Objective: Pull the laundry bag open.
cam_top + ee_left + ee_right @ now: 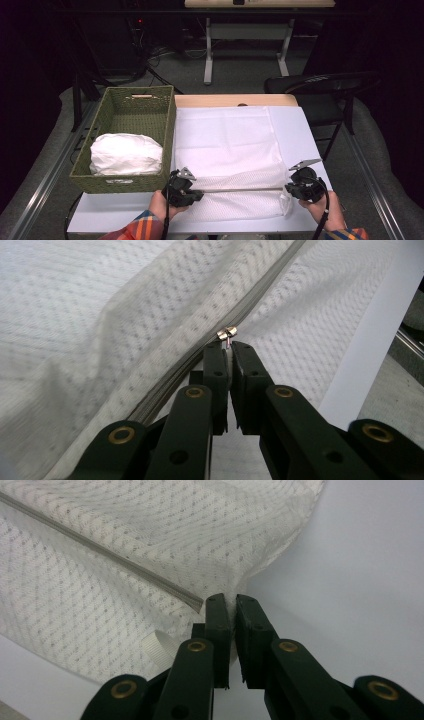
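A white mesh bag [235,200] lies along the near edge of the table, with a grey zipper [240,189] running its length. At the zipper's left end my left gripper [197,194] is shut on the small metal zipper pull [227,333], seen just past its tips [227,346]. My right gripper [289,189] is at the bag's right end, shut [229,599] on the mesh fabric [125,535] beside the end of the zipper [100,550]. The zipper is pulled straight between the two grippers.
A green woven basket [172,130] at the left holds a white bundle [125,154]. A white cloth [225,135] is spread on the white table [300,135] behind the bag. A dark chair [320,87] stands at the far right.
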### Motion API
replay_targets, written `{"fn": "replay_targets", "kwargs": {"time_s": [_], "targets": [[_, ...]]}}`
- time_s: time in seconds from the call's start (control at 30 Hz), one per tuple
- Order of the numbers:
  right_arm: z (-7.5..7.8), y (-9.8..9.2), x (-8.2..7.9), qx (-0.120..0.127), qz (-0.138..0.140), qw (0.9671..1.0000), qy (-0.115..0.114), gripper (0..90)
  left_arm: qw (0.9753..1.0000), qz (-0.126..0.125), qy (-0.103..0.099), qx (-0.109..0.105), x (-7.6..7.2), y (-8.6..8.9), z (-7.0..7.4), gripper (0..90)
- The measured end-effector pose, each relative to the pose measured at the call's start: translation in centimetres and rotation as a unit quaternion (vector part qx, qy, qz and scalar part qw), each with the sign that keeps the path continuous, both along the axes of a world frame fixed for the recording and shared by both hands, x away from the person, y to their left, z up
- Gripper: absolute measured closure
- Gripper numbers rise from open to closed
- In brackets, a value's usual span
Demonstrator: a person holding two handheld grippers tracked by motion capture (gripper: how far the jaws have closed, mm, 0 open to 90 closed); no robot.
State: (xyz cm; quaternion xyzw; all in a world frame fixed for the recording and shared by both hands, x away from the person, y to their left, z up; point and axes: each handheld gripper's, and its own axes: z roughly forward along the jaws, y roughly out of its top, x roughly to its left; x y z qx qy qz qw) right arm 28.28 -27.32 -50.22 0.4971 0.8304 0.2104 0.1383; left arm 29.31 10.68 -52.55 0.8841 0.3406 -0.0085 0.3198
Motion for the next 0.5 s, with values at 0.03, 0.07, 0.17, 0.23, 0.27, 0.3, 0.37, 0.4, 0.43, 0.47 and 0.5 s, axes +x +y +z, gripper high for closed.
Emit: {"fn": "replay_targets", "kwargs": {"time_s": [0.03, 0.07, 0.17, 0.23, 0.27, 0.3, 0.37, 0.4, 0.43, 0.47, 0.5], "targets": [[0.0, 0.0, 0.0, 0.0, 0.0, 1.0, -0.001, 85.0, 1.0, 0.004, -0.002, 0.0, 0.0, 0.2, 0.0, 85.7], [-0.1, 0.0, 0.0, 0.0, 0.001, 1.0, 0.0, 85.1, 0.9999, 0.006, -0.008, 0.003, -0.1, 0.5, 0.0, 85.7], [-0.1, 0.0, 0.0, -0.001, 0.0, 1.0, 0.0, 85.0, 0.9999, 0.008, -0.01, 0.006, -0.2, 0.7, 0.0, 85.7], [-0.1, 0.1, 0.1, -0.003, -0.001, 1.0, 0.0, 85.1, 0.9998, 0.013, -0.01, 0.007, -0.3, 1.0, -0.1, 85.7], [0.0, 0.1, 0.1, -0.003, -0.001, 1.0, 0.002, 85.1, 0.9998, 0.014, -0.011, 0.008, -0.3, 1.1, -0.1, 85.7], [0.0, 0.1, 0.1, -0.003, -0.001, 1.0, 0.002, 85.1, 0.9998, 0.016, -0.01, 0.008, -0.3, 1.3, -0.1, 85.7], [-0.1, 0.1, 0.1, -0.005, 0.0, 1.0, 0.001, 85.1, 0.9997, 0.018, -0.01, 0.009, -0.3, 1.6, -0.1, 85.7], [-0.1, 0.1, 0.1, -0.004, -0.001, 1.0, 0.002, 85.1, 0.9997, 0.021, -0.009, 0.007, -0.4, 1.7, -0.1, 85.7], [-0.1, 0.1, 0.1, -0.005, 0.0, 1.0, 0.002, 85.1, 0.9997, 0.017, -0.01, 0.012, -0.5, 1.8, -0.1, 85.7], [-0.1, 0.1, 0.2, -0.004, 0.002, 1.0, 0.0, 85.2, 0.9997, 0.014, -0.013, 0.017, -0.7, 2.0, -0.1, 85.7], [-0.1, 0.2, 0.2, -0.006, 0.0, 1.0, 0.001, 85.1, 0.9997, 0.014, -0.013, 0.017, -0.7, 2.0, -0.1, 85.7]]}}
